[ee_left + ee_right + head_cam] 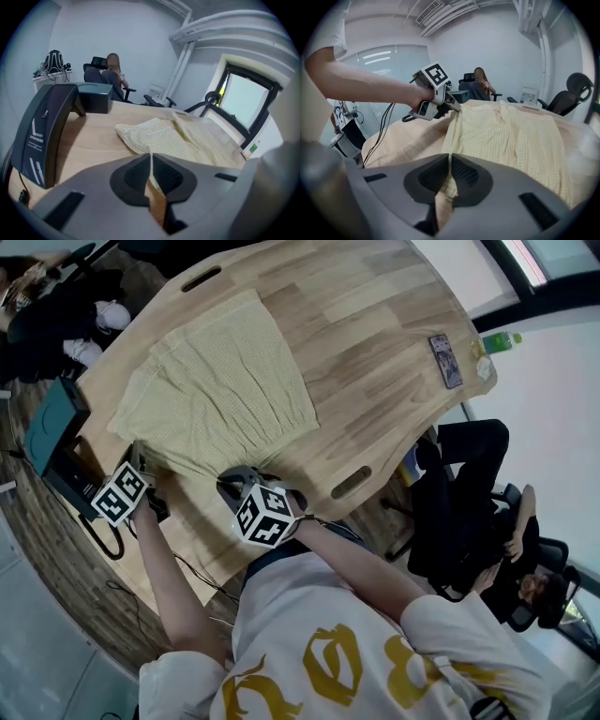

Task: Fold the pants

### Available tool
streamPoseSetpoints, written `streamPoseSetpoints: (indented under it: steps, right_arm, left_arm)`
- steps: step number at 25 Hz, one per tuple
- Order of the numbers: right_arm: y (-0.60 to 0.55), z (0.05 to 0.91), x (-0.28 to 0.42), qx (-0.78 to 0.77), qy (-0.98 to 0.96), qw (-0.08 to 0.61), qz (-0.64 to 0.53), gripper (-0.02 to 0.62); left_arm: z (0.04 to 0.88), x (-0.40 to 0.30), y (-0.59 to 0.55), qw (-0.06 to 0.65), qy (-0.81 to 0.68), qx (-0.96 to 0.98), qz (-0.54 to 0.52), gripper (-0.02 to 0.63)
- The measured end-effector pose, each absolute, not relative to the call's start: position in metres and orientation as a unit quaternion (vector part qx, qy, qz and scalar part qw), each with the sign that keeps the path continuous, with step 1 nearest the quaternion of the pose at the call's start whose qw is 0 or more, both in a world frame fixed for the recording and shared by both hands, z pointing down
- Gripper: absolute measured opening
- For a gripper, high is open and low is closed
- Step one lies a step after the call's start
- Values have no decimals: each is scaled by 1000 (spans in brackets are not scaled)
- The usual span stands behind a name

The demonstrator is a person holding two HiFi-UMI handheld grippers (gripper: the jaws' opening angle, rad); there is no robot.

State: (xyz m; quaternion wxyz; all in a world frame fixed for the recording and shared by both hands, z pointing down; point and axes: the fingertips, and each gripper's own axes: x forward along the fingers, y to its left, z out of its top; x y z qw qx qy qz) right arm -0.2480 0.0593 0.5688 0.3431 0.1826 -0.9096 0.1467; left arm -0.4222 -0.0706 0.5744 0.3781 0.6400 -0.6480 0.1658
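Observation:
Pale yellow checked pants (220, 390) lie spread flat on the wooden table (375, 324), their near edge toward me. My left gripper (141, 456) is shut on the near left corner of that edge. A thin fold of cloth runs between its pads in the left gripper view (151, 165), with the pants (178, 138) stretching beyond. My right gripper (241, 476) is shut on the near right corner. Cloth is pinched between its pads in the right gripper view (450, 165), the pants (511, 136) spread ahead and the left gripper (440, 101) at their other corner.
A dark grey device (52, 427) stands at the table's left edge, close to my left hand (47, 126). A phone (445, 360) and a green bottle (500, 340) sit at the far right. A seated person (473, 512) is right of the table. Cables (108, 540) hang at the near edge.

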Motion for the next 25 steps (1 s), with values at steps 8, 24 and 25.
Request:
streamPoseSetpoints:
  steps: [8, 24, 25]
  right_arm:
    - [39, 544, -266, 190, -917, 299, 185, 20]
    - [-5, 504, -219, 238, -914, 241, 225, 20]
    - [-7, 503, -218, 238, -914, 239, 226, 20]
  left_arm:
    - [526, -449, -91, 359, -655, 658, 95, 17]
    - [470, -385, -149, 323, -634, 696, 98, 17]
    - [466, -383, -151, 320, -634, 697, 99, 17]
